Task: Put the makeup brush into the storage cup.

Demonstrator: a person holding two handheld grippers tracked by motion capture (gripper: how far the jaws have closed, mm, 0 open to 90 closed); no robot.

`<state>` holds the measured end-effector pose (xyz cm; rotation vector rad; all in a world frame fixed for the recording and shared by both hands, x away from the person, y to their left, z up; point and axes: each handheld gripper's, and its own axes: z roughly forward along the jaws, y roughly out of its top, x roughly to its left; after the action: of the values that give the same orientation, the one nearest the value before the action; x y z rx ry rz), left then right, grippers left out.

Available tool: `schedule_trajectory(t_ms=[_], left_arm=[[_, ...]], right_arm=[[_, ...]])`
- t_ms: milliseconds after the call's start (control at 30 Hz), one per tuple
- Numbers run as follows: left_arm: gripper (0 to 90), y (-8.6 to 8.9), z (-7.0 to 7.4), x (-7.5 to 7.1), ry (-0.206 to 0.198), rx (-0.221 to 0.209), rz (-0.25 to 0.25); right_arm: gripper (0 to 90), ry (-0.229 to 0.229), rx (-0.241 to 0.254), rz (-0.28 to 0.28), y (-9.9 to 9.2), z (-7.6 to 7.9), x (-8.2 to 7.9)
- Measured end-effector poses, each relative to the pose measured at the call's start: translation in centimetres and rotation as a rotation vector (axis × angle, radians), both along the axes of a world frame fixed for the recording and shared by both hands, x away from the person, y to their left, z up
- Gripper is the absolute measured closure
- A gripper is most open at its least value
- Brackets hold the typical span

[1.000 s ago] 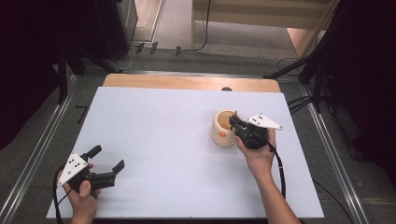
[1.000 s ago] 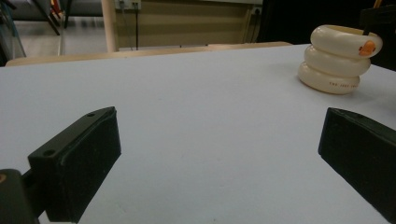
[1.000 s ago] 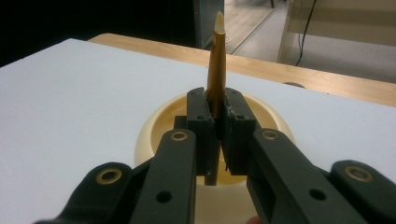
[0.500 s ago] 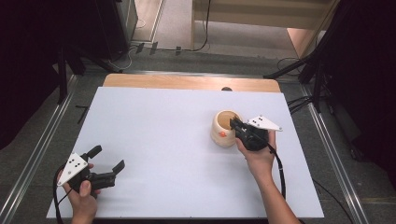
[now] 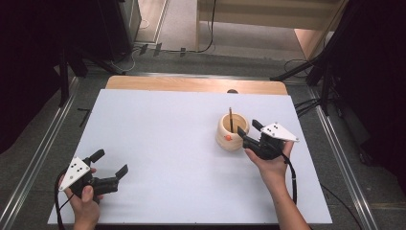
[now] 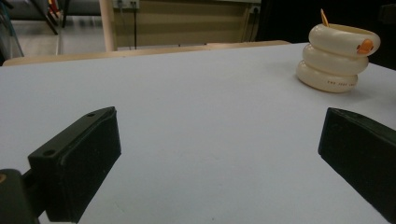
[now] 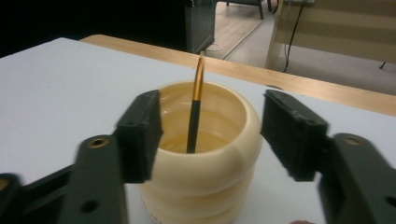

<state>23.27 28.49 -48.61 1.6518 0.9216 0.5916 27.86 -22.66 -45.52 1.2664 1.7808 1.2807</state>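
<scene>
left gripper (image 5: 109, 166): near-left corner of white table (image 5: 158, 143), jaws wide, nothing between | right gripper (image 5: 249, 130): jaws just opening, apart, beside cream ringed holder (image 5: 231, 132) | dark stick (image 7: 194, 109) upright in holder, mid-right of table

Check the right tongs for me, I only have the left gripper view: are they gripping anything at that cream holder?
Observer: No. The right tongs are open at the cream holder. Their jaws have just been opening, and the pads press on nothing.
Operator: What's the orange tip poking out of it?
Observer: A thin stick, black below and gold above. It leans inside the holder, in line between the jaws, untouched.
Operator: Which side does the hand come from?
Observer: In the high view the right hand sits just right of the holder, with the tongs pointing at its rim.
</scene>
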Motion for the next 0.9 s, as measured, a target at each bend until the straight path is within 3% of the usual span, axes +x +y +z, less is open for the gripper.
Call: schedule_trajectory(t_ms=[67, 100, 433, 700, 900], left_arm=[[0.0, 0.0, 0.0, 0.0, 0.0, 0.0, 0.001], [0.0, 0.0, 0.0, 0.0, 0.001, 0.001, 0.002], [0.0, -0.1, 0.0, 0.0, -0.002, 0.007, -0.007], [0.0, -0.1, 0.0, 0.0, -0.001, 0.008, -0.007], [0.0, -0.1, 0.0, 0.0, -0.001, 0.002, -0.005]], right_arm=[[27.4, -0.006, 0.023, -0.011, -0.5, -0.1, -0.4], [18.7, -0.011, 0.034, -0.027, -0.9, -0.1, -0.8], [1.0, -0.014, 0.053, -0.003, -2.4, -0.9, -2.7], [0.0, -0.014, 0.043, 0.036, -3.1, -2.4, -3.9], [0.0, -0.023, 0.039, 0.025, -3.6, -3.2, -4.7]])
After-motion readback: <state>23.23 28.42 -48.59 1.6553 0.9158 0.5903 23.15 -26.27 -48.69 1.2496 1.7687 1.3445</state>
